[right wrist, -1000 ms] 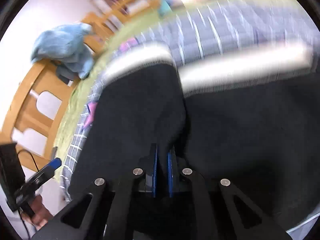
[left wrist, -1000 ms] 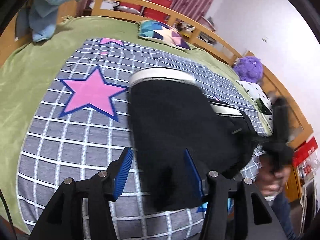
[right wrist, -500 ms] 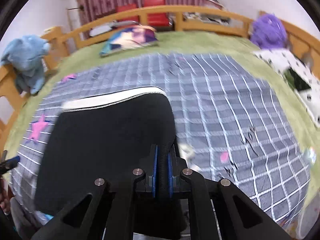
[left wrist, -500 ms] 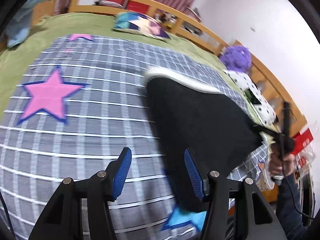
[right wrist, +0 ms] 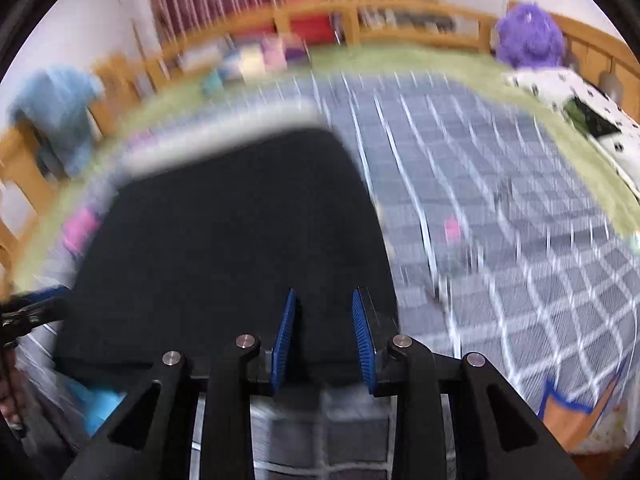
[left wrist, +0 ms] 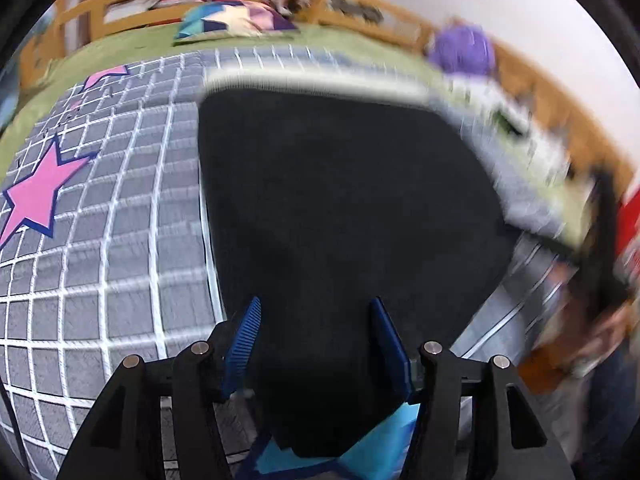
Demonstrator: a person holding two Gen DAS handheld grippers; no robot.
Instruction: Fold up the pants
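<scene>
Left tool (left wrist: 316, 344): hovering with blue pads (left wrist: 244, 336) spread wide over near edge of black pants (left wrist: 340, 200), gripping nothing. Right tool (right wrist: 325, 336): likewise gaping, pads (right wrist: 362, 336) apart above same garment (right wrist: 232, 240). Pants: lying folded flat on grey checked blanket (left wrist: 120, 240) with pink star (left wrist: 36, 196), white waistband (left wrist: 320, 84) facing far side. Bed: showing green sheet (right wrist: 440, 60), wooden rail (right wrist: 400, 4), purple plush toy (right wrist: 530, 36), patterned pillow (left wrist: 236, 20). Both views blurring.
</scene>
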